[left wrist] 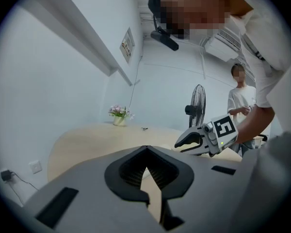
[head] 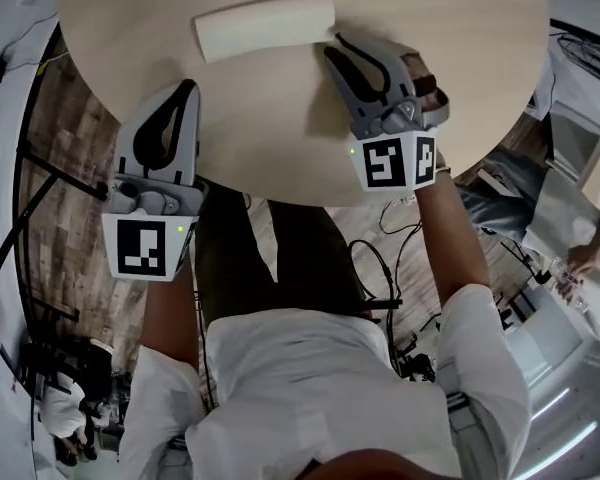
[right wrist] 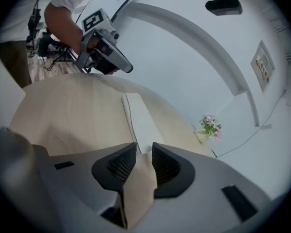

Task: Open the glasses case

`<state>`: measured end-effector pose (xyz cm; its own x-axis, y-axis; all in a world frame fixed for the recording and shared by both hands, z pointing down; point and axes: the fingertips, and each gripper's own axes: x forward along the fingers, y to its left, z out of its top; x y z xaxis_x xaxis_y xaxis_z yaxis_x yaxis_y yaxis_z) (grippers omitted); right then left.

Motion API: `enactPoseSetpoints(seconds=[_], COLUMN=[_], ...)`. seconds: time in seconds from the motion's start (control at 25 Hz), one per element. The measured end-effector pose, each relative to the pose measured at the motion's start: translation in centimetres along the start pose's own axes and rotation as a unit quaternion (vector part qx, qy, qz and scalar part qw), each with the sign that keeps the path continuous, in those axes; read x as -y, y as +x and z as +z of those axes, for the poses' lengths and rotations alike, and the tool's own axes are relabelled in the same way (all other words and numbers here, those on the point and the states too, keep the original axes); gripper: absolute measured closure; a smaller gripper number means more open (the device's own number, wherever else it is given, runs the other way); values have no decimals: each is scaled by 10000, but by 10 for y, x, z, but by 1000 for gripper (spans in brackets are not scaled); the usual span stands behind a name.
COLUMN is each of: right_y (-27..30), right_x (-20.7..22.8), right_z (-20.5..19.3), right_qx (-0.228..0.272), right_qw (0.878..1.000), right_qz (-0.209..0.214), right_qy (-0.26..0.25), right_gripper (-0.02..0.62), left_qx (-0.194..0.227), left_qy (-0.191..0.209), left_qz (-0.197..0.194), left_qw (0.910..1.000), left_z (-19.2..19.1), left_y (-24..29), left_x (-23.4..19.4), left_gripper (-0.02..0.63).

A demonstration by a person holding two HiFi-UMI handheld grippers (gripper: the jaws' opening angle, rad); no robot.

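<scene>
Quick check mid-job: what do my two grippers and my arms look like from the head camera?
The left gripper and right gripper are both grey plastic, with curved fingers lined in black. Each ends in a white cube with black square markers and a small green light. The person wears short white sleeves.

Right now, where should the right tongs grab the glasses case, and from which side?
Grip the glasses case at its near end, across the narrow width, coming along its length. It lies flat and long; the right tongs, jaws apart, face that end.
</scene>
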<state>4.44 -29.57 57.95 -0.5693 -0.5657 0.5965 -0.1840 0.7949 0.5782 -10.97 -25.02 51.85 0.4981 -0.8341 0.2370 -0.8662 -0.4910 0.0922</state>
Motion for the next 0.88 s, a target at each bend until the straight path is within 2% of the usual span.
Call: enactPoseSetpoints(seconds=[0.28, 0.88], right_y=[10, 13], right_x=[-6, -4], right_z=[-6, -3], right_qx=[-28, 1], right_qw=[9986, 9976], right_qz=[-77, 38], right_qy=[-513, -686], right_gripper=[492, 518], left_qx=[107, 184], left_qy=[-79, 70], left_qz=[-10, -19], left_qw=[9999, 9998], left_z=[-8, 0], left_y=[-3, -8], left_x=[8, 10], left_gripper=[594, 594])
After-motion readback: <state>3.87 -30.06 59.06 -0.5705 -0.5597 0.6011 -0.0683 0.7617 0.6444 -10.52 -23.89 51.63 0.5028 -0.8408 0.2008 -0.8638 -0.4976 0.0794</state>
